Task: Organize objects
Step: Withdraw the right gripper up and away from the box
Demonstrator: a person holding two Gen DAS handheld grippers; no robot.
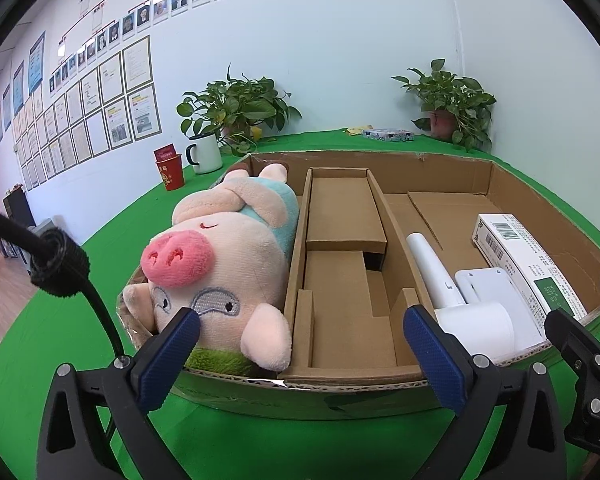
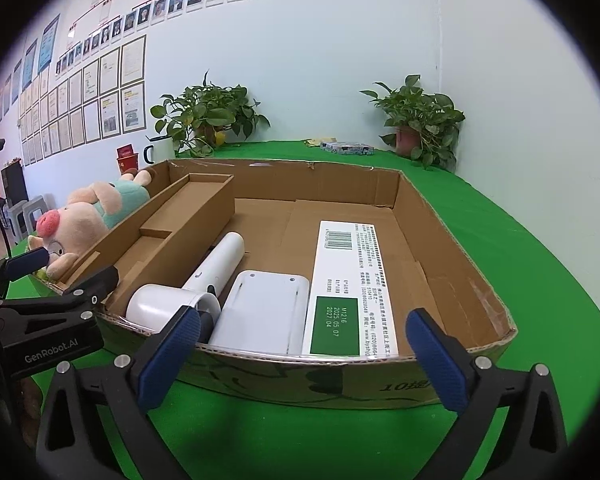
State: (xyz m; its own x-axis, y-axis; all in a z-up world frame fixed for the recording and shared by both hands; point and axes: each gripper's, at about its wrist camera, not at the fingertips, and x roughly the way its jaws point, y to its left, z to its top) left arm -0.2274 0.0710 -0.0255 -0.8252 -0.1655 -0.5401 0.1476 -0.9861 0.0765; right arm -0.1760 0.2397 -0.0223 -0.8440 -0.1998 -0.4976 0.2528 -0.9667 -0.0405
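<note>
A shallow cardboard box (image 1: 380, 160) (image 2: 452, 248) lies on the green table. A pink plush pig (image 1: 224, 264) (image 2: 92, 216) lies in its left compartment. A cardboard insert (image 1: 344, 248) (image 2: 184, 216) fills the middle. A white hair dryer (image 1: 460, 300) (image 2: 204, 280), a white flat device (image 2: 260, 312) and a white carton with a barcode (image 1: 532, 264) (image 2: 352, 280) lie in the right part. My left gripper (image 1: 300, 352) is open and empty at the box's near edge. My right gripper (image 2: 304, 352) is open and empty at the near edge, in front of the carton.
Two potted plants (image 1: 236, 108) (image 1: 448, 100) stand at the back by the wall. A white mug (image 1: 204, 152) and a red cup (image 1: 172, 172) stand at the back left. A small printed packet (image 1: 388, 134) lies behind the box.
</note>
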